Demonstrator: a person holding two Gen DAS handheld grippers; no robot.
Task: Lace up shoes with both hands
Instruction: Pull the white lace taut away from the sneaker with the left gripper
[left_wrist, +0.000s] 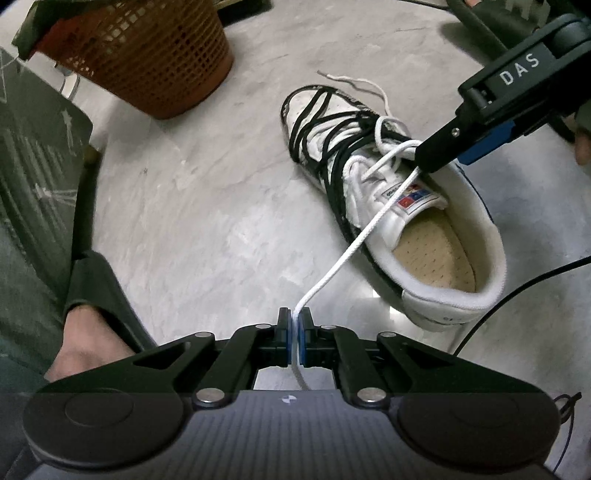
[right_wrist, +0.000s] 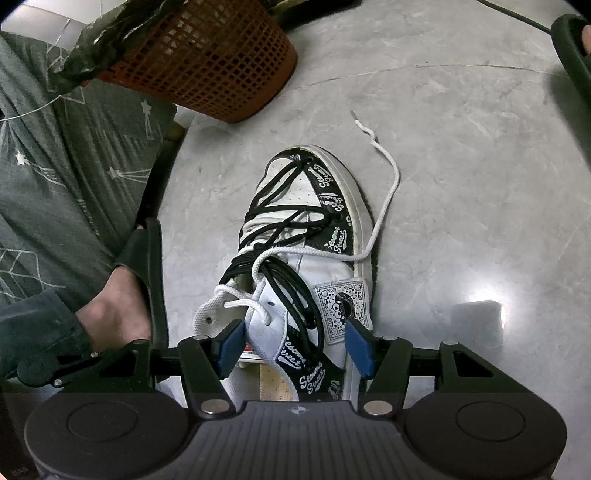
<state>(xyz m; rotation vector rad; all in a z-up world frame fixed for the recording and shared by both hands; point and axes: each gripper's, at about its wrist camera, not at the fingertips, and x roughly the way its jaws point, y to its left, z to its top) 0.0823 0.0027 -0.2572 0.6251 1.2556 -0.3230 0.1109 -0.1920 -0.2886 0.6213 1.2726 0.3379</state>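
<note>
- The sneaker (right_wrist: 306, 258) lies on a pale grey marbled floor (right_wrist: 461, 184) that catches a bright glare beside the shoe's heel end.
- Beyond the sneaker's toe stands an orange-brown plastic mesh basket (right_wrist: 221, 62) with dark fabric draped over its rim.
- To one side of the sneaker a person's bare foot in a dark slide sandal (right_wrist: 144, 280) rests on the floor, under grey-green trousers printed with pale stars.
- A thin black cable (left_wrist: 517, 295) runs over the floor near the sneaker's heel.
- The sneaker's black side panels read "Sesame Street" in white script; a red, blue and yellow label sits on its tongue, too small to read.
- The right gripper's body, seen from the left wrist camera, carries the letters "DAS".
- The left gripper (left_wrist: 294, 332), near the sneaker's heel side, is closed tight on the white lace (left_wrist: 354, 247), which runs taut up to the eyelets.
- The right gripper (right_wrist: 293, 343) hangs over the sneaker's collar, jaws wide, straddling the tongue and holding nothing.
- The lace's other end trails loose on the floor past the sneaker's toe.
- A black lace (right_wrist: 280, 221) crisscrosses the sneaker's front.
</note>
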